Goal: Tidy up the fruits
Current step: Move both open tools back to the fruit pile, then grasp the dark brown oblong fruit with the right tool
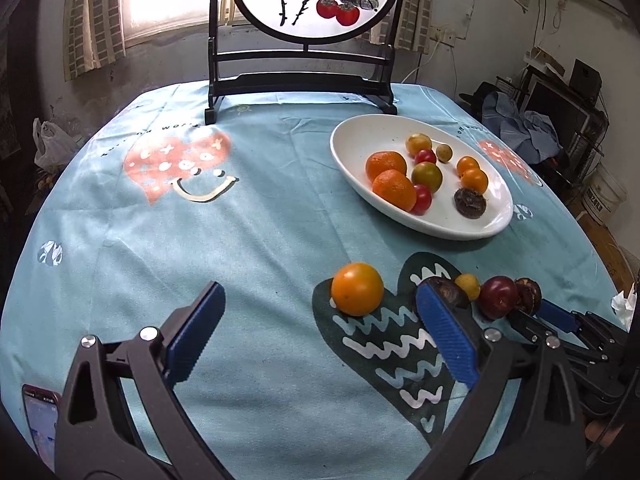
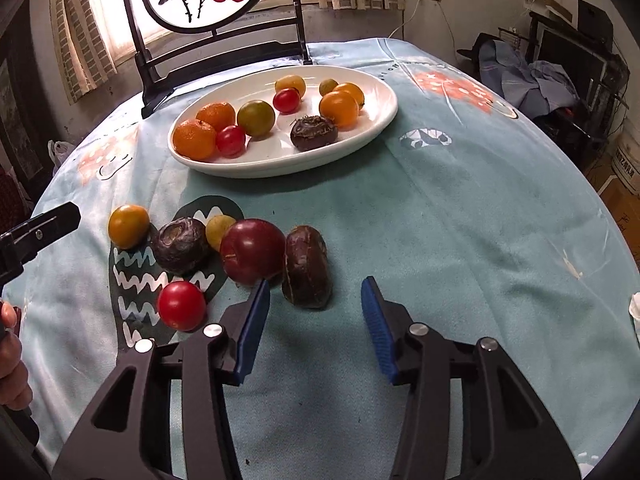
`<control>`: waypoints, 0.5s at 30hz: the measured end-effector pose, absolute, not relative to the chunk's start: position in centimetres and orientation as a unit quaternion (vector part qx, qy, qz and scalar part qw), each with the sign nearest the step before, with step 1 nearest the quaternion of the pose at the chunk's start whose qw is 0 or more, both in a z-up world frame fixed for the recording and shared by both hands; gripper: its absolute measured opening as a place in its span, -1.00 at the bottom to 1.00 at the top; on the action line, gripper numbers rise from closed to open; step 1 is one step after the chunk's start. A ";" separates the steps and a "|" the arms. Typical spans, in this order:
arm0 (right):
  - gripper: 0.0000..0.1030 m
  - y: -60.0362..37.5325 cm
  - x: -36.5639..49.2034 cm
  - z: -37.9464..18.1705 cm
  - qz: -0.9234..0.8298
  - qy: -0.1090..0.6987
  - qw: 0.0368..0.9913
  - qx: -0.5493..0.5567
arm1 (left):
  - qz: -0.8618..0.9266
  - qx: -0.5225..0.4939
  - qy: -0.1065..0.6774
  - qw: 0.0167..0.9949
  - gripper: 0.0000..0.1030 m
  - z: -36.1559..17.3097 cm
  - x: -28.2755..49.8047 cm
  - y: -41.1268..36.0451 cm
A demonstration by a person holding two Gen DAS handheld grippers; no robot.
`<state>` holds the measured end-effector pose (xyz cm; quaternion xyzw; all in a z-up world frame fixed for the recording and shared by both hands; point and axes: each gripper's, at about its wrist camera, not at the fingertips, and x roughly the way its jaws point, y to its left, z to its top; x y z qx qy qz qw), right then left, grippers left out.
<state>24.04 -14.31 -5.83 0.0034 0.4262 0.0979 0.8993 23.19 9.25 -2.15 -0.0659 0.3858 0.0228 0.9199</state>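
Observation:
A white oval plate (image 1: 356, 132) (image 2: 376, 120) holds several fruits: mandarins, cherry tomatoes, a dark water chestnut. Loose fruits lie on the blue cloth: an orange tomato (image 1: 357, 289) (image 2: 128, 226), a dark chestnut (image 1: 446, 292) (image 2: 180, 245), a small yellow fruit (image 1: 468, 286) (image 2: 218, 230), a dark red plum (image 1: 498, 297) (image 2: 252, 250), a second chestnut (image 1: 528, 295) (image 2: 306, 266) and a red tomato (image 2: 181, 305). My left gripper (image 1: 320, 308) is open, the orange tomato just ahead between its fingers. My right gripper (image 2: 316, 300) is open, the second chestnut just ahead between its fingertips.
A black-framed round painted screen (image 1: 304, 40) (image 2: 208, 20) stands at the table's far edge behind the plate. A phone (image 1: 40, 420) lies at the near left. A crumpled tissue (image 1: 624, 304) sits at the right edge. Clutter and a bucket stand off to the right.

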 end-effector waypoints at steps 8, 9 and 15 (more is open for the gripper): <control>-0.49 -14.2 24.6 -5.7 0.117 0.418 0.901 0.006 | 0.057 -0.048 0.380 0.922 0.91 -2.1 23.4 10.2; -0.49 -14.6 24.4 -5.7 0.118 0.413 0.903 0.020 | 0.072 -0.040 0.377 0.923 0.91 -2.1 23.4 10.4; -0.52 -17.8 23.2 -4.7 0.130 0.367 0.913 0.123 | 0.040 -0.032 0.384 0.922 0.78 -2.8 24.1 10.5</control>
